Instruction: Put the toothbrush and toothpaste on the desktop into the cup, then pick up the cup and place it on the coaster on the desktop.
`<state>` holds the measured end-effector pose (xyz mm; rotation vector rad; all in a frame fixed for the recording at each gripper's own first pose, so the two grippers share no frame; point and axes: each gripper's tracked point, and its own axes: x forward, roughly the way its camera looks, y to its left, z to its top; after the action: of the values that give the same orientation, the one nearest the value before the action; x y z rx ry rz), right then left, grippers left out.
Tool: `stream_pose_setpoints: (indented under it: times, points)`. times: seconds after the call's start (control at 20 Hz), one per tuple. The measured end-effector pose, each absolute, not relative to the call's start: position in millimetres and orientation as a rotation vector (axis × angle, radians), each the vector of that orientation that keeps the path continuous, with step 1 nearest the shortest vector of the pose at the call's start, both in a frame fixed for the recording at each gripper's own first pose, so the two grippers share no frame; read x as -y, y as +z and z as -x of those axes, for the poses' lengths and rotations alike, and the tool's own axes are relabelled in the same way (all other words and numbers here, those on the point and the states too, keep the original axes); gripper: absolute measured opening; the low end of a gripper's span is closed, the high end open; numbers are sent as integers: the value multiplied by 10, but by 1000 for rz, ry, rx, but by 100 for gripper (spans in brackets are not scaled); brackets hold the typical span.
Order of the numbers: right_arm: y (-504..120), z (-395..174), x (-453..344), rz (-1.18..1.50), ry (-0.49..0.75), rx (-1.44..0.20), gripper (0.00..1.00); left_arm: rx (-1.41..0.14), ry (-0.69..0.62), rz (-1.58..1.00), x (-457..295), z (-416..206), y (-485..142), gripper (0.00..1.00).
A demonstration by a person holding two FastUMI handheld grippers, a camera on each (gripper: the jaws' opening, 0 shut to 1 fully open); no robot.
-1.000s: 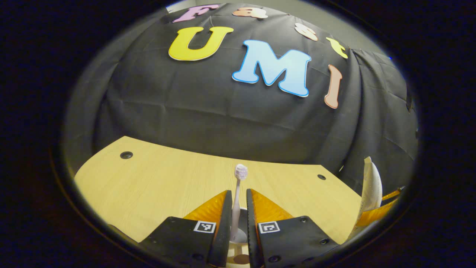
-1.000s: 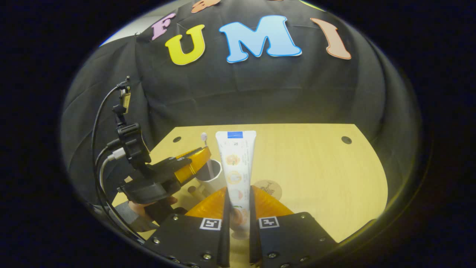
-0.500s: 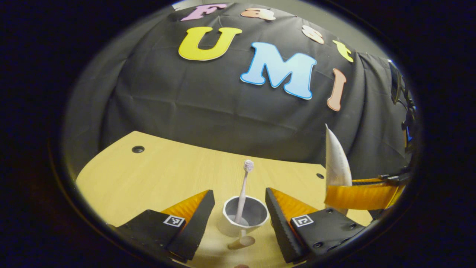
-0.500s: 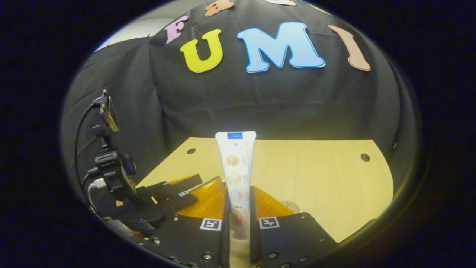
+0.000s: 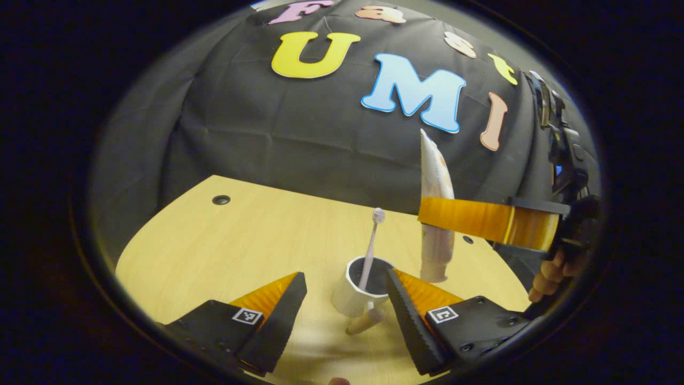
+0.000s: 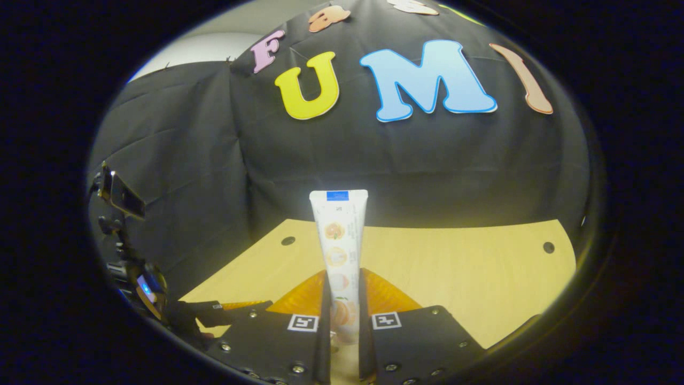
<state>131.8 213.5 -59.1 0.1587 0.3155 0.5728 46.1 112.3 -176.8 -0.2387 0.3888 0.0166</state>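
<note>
White cup [image 5: 352,297] holds pink toothbrush [image 5: 370,251] leaning upright.

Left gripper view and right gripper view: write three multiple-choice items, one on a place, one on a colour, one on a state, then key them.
1. Where is the toothbrush?
A. Standing in the cup
B. Flat on the desktop
C. Between the left gripper's fingers

2. What colour is the cup's outside?
A. Red
B. White
C. Green

3. What state is the right gripper in?
A. Open and empty
B. Shut on the toothpaste tube
C. Shut on the toothbrush

Key: 1 A, since the brush handle rises out of the cup in the left gripper view. 2 B, since the cup's wall shows white there. 3 B, since both fingers press the tube's lower end in the right gripper view, while the left gripper stands open around the cup.
</note>
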Motion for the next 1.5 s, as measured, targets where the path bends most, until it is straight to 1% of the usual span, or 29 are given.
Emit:
stream_pose_setpoints:
  times: [0.2,0.25,0.3,0.35,0.4,0.45,0.55,0.6,0.65,0.7,0.75,0.8,0.85,0.9,1.0,1.05,1.35,1.4,1.45,1.5]
  points:
    - [-662,-1472,-2312,-114,574,-284,22,-420,0,234,-1131,-306,-1874,96]
    - [-705,-1508,-2349,-96,571,-282,21,-427,-6,239,-1134,-270,-1910,100]
    - [-756,-1543,-2391,-78,569,-285,21,-436,-9,244,-1132,-240,-1930,100]
    - [-810,-1564,-2423,-61,571,-288,21,-444,-13,247,-1128,-219,-1945,96]
    - [-863,-1579,-2458,-42,571,-291,25,-450,-14,248,-1131,-195,-1967,100]
    - [-907,-1592,-2475,-27,569,-295,21,-456,-16,250,-1126,-174,-1986,96]
    - [-1027,-1618,-2483,-2,557,-321,22,-468,-18,254,-1126,-144,-2042,96]
    - [-1112,-1612,-2489,6,555,-341,22,-473,-18,257,-1128,-121,-2059,100]
    - [-1176,-1602,-2496,14,556,-361,24,-480,-16,260,-1144,-98,-2087,96]
    - [-1213,-1574,-2496,25,559,-379,24,-486,-14,264,-1156,-90,-2102,100]
    - [-1250,-1549,-2496,40,560,-391,24,-491,-13,269,-1175,-80,-2131,100]
    - [-1267,-1519,-2490,55,565,-402,25,-495,-11,271,-1183,-80,-2142,96]
    - [-1293,-1533,-2477,69,562,-408,25,-499,-9,271,-1195,-100,-2154,100]
    - [-1294,-1529,-2460,76,560,-414,27,-502,-8,271,-1209,-106,-2164,100]
    - [-1277,-1495,-2435,71,560,-421,36,-507,-7,268,-1221,-119,-2191,100]
    - [-1295,-1490,-2430,68,557,-427,43,-510,-8,266,-1207,-124,-2197,100]
    - [-1253,-1396,-2345,48,538,-435,44,-523,-31,248,-1097,-162,-2205,100]
    - [-1212,-1375,-2338,35,539,-430,44,-525,-38,244,-1067,-166,-2215,96]
    - [-1149,-1339,-2309,27,539,-422,43,-529,-44,240,-1040,-183,-2224,96]
    - [-1081,-1318,-2270,18,537,-411,43,-533,-50,234,-1009,-196,-2221,100]
